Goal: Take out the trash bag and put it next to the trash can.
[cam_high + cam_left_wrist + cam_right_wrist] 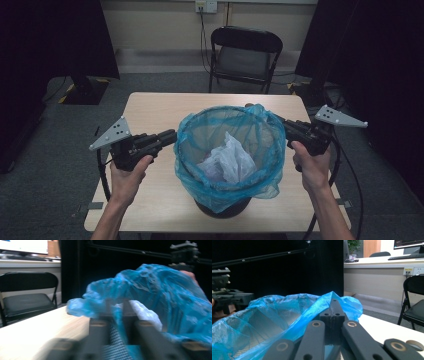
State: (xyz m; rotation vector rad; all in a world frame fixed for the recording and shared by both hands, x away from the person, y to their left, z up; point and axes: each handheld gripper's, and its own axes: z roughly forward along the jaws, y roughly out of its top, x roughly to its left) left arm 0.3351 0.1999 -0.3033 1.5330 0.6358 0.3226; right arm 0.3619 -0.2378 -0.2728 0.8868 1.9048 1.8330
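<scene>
One table (150,107), with one folding chair (245,55) behind it. Mid-table stands one mesh bin (222,205) lined with one blue bag (227,150), a single white crumpled bag (227,160) inside. Two grippers flank the rim, each held level in a hand. The left gripper (172,136) has its jaws slightly parted around the bag's edge; whether they pinch it I cannot tell. The right gripper (280,122) is clenched on the film.
</scene>
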